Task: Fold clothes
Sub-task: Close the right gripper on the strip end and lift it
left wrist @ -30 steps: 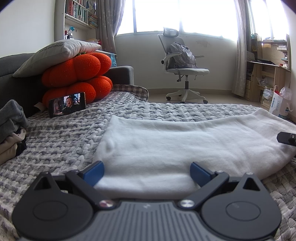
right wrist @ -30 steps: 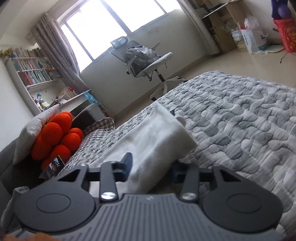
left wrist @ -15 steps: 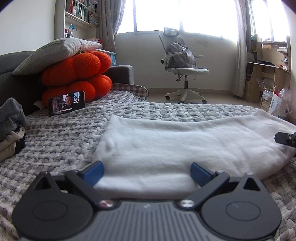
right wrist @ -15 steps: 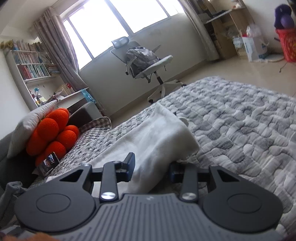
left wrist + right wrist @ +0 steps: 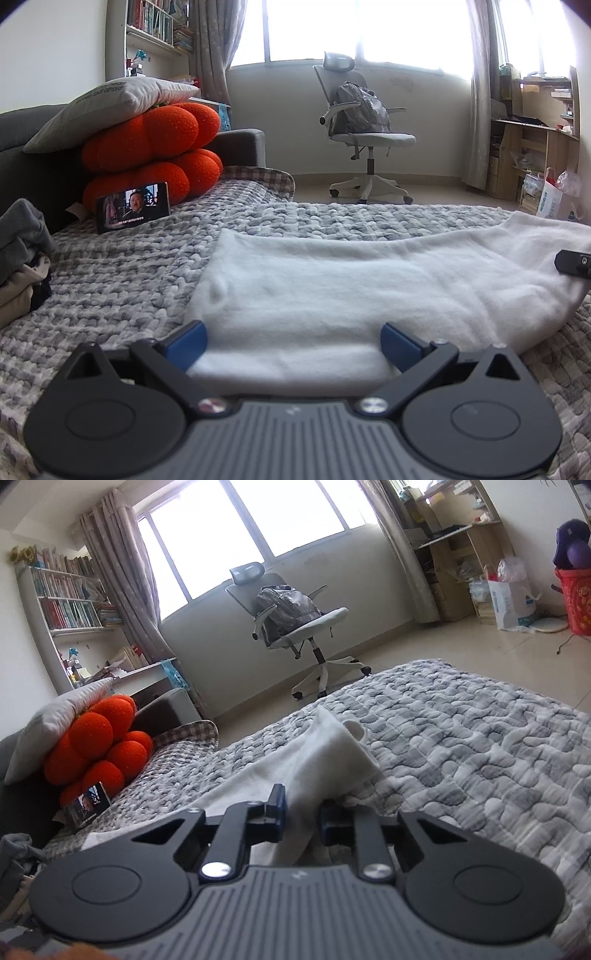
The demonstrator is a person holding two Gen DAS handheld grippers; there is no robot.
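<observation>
A white fleecy garment [image 5: 369, 288] lies folded in a long band across the grey knitted bed cover [image 5: 110, 288]. My left gripper [image 5: 293, 343] is open and low at the garment's near edge, and the cloth lies between its blue pads without being pinched. At the garment's right end a black finger [image 5: 574, 261] of my right gripper shows. In the right wrist view the right gripper [image 5: 301, 816] is shut on that end of the white garment [image 5: 325, 753], with a bunched fold of cloth between its jaws.
Orange cushions [image 5: 151, 155] under a white pillow stand at the back left, with a phone [image 5: 133, 212] propped in front. A pile of clothes [image 5: 18, 266] sits at the left edge. An office chair [image 5: 362, 129] and a desk stand beyond the bed.
The right gripper's fingers have closed step by step onto the garment's end and its view has levelled. The left gripper has barely moved and stays open.
</observation>
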